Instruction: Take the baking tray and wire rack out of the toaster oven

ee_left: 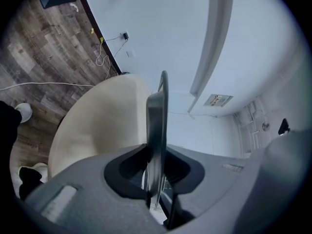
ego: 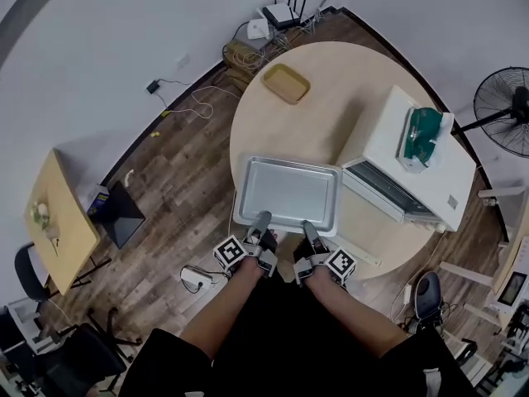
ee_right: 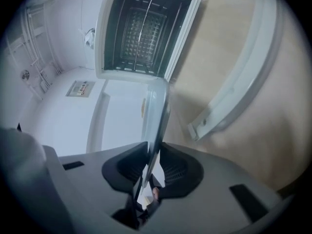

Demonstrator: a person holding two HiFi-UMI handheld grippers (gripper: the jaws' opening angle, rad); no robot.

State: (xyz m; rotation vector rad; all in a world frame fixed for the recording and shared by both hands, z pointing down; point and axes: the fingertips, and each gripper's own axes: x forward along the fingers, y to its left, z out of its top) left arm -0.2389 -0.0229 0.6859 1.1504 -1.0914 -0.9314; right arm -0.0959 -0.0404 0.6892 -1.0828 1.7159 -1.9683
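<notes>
The silver baking tray [ego: 289,190] hangs level over the near part of the round table [ego: 331,81], outside the toaster oven [ego: 413,160]. My left gripper [ego: 260,227] is shut on the tray's near rim and my right gripper [ego: 310,232] is shut on the same rim beside it. In the left gripper view the tray rim [ee_left: 157,126] runs edge-on between the jaws of the left gripper [ee_left: 155,165]. The right gripper [ee_right: 152,167] clamps the tray edge [ee_right: 156,116] the same way. The oven door [ego: 382,192] is down, and a wire grid [ee_right: 140,30] shows inside the cavity.
A green object [ego: 423,135] lies on top of the oven. A yellow tray [ego: 286,83] sits at the table's far side. A long white strip [ee_right: 234,94] lies on the table near the oven. Cables and a router [ego: 281,13] are on the floor behind; a fan [ego: 506,110] stands to the right.
</notes>
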